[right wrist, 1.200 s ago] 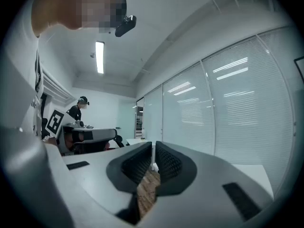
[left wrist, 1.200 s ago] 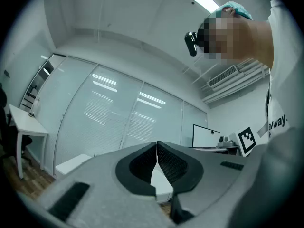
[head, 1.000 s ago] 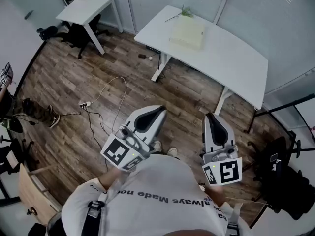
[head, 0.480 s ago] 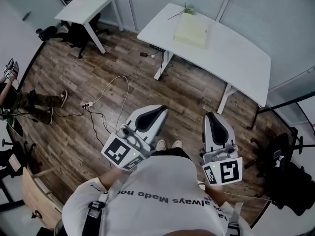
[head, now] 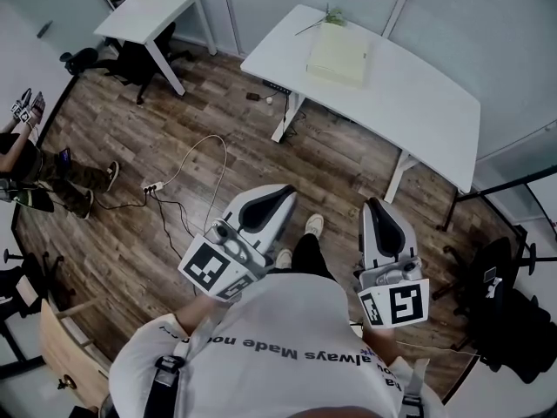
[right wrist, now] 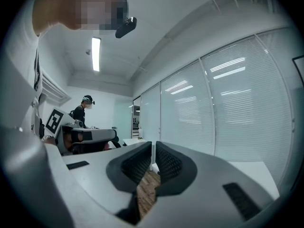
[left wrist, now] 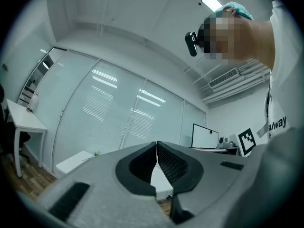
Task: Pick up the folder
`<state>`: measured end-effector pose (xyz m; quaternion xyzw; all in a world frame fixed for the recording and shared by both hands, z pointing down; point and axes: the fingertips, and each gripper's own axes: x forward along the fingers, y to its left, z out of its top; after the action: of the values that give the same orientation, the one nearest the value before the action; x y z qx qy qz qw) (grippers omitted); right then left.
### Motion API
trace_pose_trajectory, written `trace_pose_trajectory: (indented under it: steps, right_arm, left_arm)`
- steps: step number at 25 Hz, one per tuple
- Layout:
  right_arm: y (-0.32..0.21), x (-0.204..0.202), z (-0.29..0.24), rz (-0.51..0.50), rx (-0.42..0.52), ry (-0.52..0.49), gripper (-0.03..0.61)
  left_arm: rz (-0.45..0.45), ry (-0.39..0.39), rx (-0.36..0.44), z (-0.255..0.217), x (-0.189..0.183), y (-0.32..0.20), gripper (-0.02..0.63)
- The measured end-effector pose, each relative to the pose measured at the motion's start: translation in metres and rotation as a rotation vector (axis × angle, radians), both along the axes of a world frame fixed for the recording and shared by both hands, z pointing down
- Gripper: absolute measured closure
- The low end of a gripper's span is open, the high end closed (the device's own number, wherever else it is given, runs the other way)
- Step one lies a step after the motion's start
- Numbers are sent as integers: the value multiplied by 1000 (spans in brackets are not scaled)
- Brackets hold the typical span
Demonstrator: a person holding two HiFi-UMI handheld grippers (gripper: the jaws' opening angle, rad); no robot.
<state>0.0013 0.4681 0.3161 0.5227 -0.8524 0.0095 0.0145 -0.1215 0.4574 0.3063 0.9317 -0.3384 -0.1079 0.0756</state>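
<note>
A pale yellow folder lies on the far end of a white table, well ahead of me across the wooden floor. I hold both grippers close to my chest, far from it. My left gripper is shut with nothing in it, its jaws touching at the tips in the left gripper view. My right gripper is shut and empty as well, jaws together in the right gripper view. The table's edge shows low at the left in the left gripper view.
A second small white table stands at the back left with a black chair beside it. A power strip and cables trail over the floor. Another person is at the left edge. A dark chair is at the right.
I have stepped a little toward the table; my foot shows now between the grippers. Both grippers keep their pose and stay shut. The person at the left edge has shifted.
</note>
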Motion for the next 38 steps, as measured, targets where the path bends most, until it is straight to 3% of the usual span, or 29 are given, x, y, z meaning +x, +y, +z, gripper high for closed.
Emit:
trace_pose_trajectory:
  steps: [30,38]
  right_arm:
    - [-190,95,-1,-34,-5,-13,548]
    - [-225,119,4,-50,-4,-13,548]
  left_arm:
    - [-25,-18,-9,-3,94,-189,600]
    - [-40,-12,4,-2,119,-220,600]
